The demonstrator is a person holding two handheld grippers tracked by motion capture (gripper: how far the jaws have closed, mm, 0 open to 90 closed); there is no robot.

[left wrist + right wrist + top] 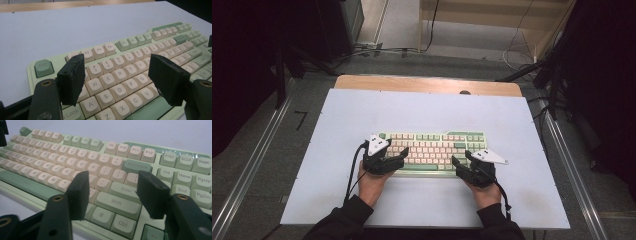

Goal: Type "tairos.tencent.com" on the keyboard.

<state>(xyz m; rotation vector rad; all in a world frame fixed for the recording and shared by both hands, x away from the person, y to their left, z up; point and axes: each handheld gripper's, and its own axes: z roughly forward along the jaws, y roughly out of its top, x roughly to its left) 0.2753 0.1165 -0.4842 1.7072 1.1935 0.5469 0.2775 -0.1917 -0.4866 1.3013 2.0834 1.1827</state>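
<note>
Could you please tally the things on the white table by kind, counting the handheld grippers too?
Keyboard: 1
Grippers: 2, the left gripper and the right gripper, both open over the keys
Total: 3

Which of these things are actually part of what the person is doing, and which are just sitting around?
In use:
- keyboard, green and cream
- left hand-held gripper, jaws open over the keyboard's left end
- right hand-held gripper, jaws open over its right end

Just there:
- white table beneath
- cables on the floor beyond the table
- wooden furniture at the back
</note>
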